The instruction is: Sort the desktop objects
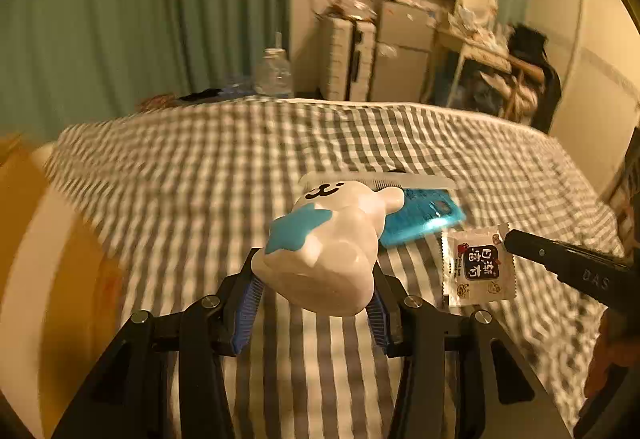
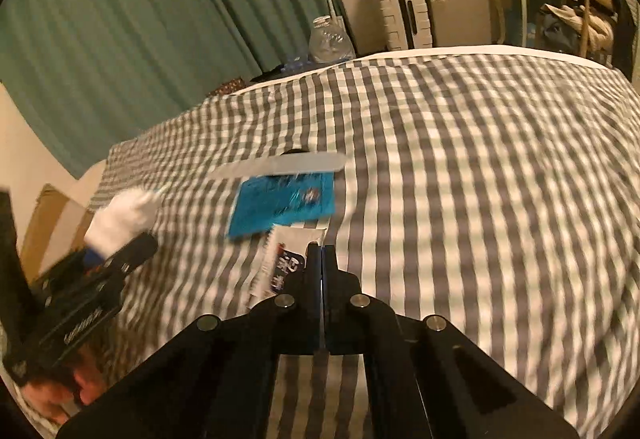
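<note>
Left wrist view: the left gripper (image 1: pixel 316 291) clamps a glossy white plastic animal figure with a blue star (image 1: pixel 332 243) at 6 o'clock. The right gripper (image 2: pixel 322 255), closed, pinches a crinkly white snack sachet (image 1: pixel 476 265) at 3 o'clock. Farther, at 12 o'clock, a shiny blue foil packet (image 1: pixel 420 215) and a pale flat comb (image 1: pixel 416 181) lie on the grey-and-white checked cloth (image 1: pixel 224 159).

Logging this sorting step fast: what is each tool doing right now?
Left tool: closed on the white toy figure.
Right tool: shut, pinching the white snack packet by its edge.
</note>
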Demonstrator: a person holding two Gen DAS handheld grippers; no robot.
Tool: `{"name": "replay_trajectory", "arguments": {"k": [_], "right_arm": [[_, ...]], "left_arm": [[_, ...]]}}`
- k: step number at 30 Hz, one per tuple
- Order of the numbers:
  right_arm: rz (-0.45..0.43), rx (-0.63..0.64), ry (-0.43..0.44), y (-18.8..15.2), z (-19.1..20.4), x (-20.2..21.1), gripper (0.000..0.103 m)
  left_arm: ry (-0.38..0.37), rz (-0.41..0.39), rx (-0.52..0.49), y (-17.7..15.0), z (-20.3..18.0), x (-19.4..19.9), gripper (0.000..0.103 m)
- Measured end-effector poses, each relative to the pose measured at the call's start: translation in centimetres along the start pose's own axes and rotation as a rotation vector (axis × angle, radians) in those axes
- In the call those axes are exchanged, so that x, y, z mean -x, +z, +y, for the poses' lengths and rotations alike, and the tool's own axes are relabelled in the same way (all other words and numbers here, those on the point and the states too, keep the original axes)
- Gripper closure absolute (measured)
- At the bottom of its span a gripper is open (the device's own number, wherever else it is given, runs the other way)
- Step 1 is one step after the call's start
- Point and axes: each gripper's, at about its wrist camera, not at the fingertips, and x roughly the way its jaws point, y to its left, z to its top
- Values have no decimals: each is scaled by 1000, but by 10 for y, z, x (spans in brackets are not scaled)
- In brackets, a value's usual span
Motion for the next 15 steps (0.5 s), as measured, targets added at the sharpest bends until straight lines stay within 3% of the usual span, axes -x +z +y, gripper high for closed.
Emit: {"name": "replay_trajectory", "arguments": {"k": [8,12,15], "right_arm": [[-54,-3,12,-15,12,68,103],[-39,16,-30,-27,24,80,103],[-13,-3,-36,-31,21,79,103]], "left_arm": [[103,-67,148,-48,35,101,55],[99,-80,189,-62,48,123,55],[96,-58,195,-65,46,117,55]]}}
